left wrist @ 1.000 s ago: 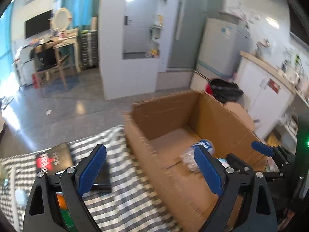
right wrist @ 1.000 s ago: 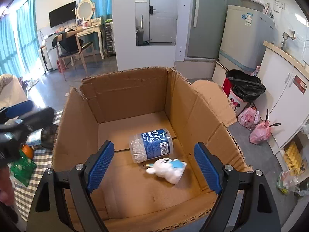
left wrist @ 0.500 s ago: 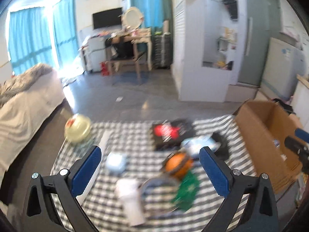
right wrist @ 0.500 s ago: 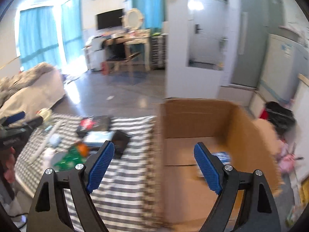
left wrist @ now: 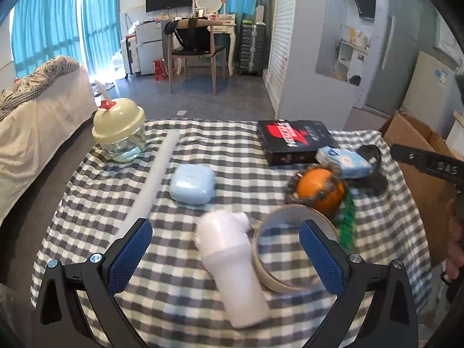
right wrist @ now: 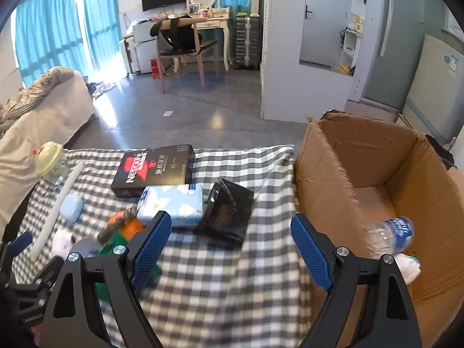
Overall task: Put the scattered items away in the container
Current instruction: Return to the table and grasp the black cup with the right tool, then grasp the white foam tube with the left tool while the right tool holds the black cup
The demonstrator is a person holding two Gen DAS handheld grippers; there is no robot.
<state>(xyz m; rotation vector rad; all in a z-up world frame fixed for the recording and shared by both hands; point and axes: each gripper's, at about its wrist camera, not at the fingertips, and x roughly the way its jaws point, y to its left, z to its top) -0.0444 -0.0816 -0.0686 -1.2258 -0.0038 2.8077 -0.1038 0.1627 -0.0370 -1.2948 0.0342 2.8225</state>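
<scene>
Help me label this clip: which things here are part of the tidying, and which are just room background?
Job:
- brown cardboard box
- black Nescafe carton
- white plastic bottle
- pale blue rounded case
- orange fruit
- tape roll

Background:
- wooden chair
- grey-covered bed
- white fridge

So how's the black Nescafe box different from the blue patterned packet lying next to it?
The Nescafe box is black with red and white print, rigid and sharp-edged; the blue packet is pale blue with white shapes, soft and rounded. The box looks larger and lies farther from the grippers, the packet nearer. Both lie flat on the checked cloth, outside the cardboard box.
</scene>
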